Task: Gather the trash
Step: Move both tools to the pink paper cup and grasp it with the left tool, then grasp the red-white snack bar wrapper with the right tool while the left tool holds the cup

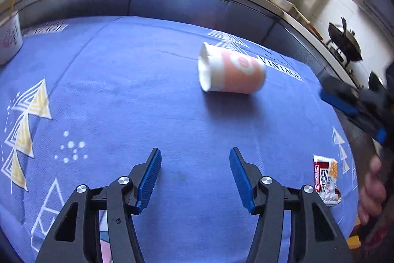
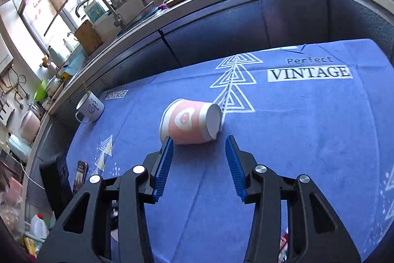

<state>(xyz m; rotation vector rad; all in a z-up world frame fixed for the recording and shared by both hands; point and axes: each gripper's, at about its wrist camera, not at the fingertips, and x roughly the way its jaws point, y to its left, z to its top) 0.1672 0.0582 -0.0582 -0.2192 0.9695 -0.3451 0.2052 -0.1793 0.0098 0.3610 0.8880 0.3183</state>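
Observation:
A pink and white paper cup [image 1: 231, 69] lies on its side on the blue patterned tablecloth [image 1: 123, 95]. My left gripper [image 1: 195, 154] is open and empty, well short of the cup. In the right wrist view the same cup [image 2: 189, 121] lies just beyond my right gripper [image 2: 199, 142], which is open with nothing between its blue pads. A red and white snack wrapper [image 1: 326, 179] lies near the table's right edge. The right gripper [image 1: 349, 102] also shows at the right edge of the left wrist view, held by a hand [image 1: 373, 189].
A white mug [image 2: 90, 107] stands at the table's far left corner, and a phone [image 2: 80, 173] lies near the left edge. Behind the table runs a dark cabinet front [image 2: 221, 24] under a counter with a sink, bottles and bags.

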